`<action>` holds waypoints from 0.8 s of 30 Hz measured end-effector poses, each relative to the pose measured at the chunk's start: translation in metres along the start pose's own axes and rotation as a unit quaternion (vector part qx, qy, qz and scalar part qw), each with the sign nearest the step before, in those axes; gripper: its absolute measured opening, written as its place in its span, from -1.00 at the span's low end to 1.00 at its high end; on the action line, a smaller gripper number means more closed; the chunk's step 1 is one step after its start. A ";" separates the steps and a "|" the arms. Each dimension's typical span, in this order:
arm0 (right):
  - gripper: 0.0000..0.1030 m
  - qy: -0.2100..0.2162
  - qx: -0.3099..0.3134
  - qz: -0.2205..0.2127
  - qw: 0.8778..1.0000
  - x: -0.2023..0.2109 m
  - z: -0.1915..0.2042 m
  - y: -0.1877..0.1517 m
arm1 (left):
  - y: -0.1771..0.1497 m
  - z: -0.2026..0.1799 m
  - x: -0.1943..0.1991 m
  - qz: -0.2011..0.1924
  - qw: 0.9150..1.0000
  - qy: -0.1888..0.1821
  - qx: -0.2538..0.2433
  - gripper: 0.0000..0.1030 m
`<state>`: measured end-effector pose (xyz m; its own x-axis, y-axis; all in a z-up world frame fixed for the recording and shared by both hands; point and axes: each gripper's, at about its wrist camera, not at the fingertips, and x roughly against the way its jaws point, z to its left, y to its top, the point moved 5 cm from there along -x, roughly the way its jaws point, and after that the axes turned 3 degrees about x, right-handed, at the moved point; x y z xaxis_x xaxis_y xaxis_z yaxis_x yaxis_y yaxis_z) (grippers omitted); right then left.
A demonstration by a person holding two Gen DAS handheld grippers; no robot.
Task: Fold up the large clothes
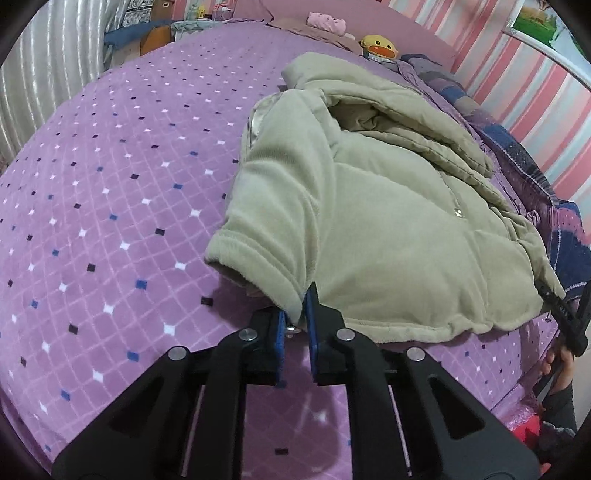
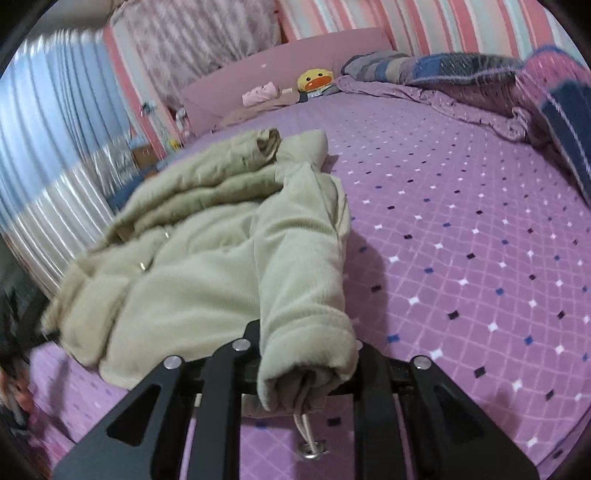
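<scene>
A beige padded jacket (image 1: 369, 206) lies on the purple diamond-patterned bed (image 1: 110, 184), partly folded with its hood bunched at the top. My left gripper (image 1: 295, 314) is shut on the cuff of the left sleeve (image 1: 258, 254), which lies across the jacket's side. In the right wrist view the jacket (image 2: 192, 266) spreads to the left. My right gripper (image 2: 306, 369) is shut on the cuff of the other sleeve (image 2: 306, 280), which covers its fingers. A drawcord (image 2: 306, 424) hangs from that cuff.
A yellow duck plush (image 1: 378, 46) and a pink garment (image 1: 327, 20) lie near the headboard. A rumpled blue and purple blanket (image 2: 480, 81) runs along the bed's far side by the striped wall. A pleated curtain (image 1: 44, 85) hangs beyond the bed.
</scene>
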<state>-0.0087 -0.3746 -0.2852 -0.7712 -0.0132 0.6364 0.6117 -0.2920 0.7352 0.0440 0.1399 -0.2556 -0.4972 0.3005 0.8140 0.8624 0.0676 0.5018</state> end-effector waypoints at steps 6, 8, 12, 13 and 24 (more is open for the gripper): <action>-0.14 -0.042 0.014 -0.011 0.999 0.007 -0.007 -0.006 | 0.009 0.006 -0.004 -0.009 0.998 0.049 -0.040 0.27; 0.00 -0.057 0.025 -0.010 0.998 0.008 -0.007 -0.010 | 0.007 0.009 0.001 -0.008 0.998 0.044 -0.045 0.38; 0.22 -0.083 0.032 -0.018 0.996 0.017 -0.013 -0.018 | 0.001 0.018 0.012 -0.014 0.997 0.054 -0.049 0.51; 0.26 -0.084 0.027 -0.020 0.996 0.019 -0.016 -0.018 | 0.000 0.022 0.015 -0.015 0.997 0.057 -0.048 0.53; 0.37 -0.100 0.024 -0.029 0.994 0.016 -0.020 -0.013 | 0.035 0.030 0.002 -0.003 0.996 0.033 -0.082 0.64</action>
<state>-0.0321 -0.3899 -0.2887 -0.7580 0.1940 0.6227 0.5785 -0.2409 0.7793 0.0765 0.1714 -0.2450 -0.5118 0.2379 0.8255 0.8349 -0.0887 0.5432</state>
